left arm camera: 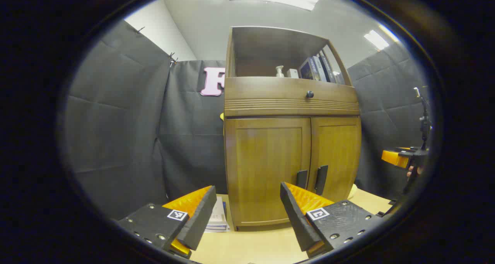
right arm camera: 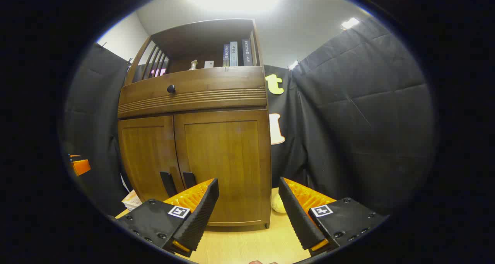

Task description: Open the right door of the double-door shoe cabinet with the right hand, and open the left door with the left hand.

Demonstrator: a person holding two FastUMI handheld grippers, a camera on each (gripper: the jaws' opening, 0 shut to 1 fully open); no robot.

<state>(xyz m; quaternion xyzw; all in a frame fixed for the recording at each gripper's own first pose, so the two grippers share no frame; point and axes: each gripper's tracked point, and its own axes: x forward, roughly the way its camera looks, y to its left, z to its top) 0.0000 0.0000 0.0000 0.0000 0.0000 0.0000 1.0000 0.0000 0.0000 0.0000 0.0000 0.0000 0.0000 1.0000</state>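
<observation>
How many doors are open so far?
None yet. The right door and left door are both shut. The right gripper and left gripper face the cabinet with jaws open, holding nothing. Both handles are left to pull.

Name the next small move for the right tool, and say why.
Probably ease the right tool forward and toward the right door's handle. Both doors look shut, the tool is open and holds nothing, and the handle sits off to one side of its gap, ahead.

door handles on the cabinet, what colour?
Black. Both door handles stand dark against the brown wooden doors, clearest in the left gripper view.
</observation>
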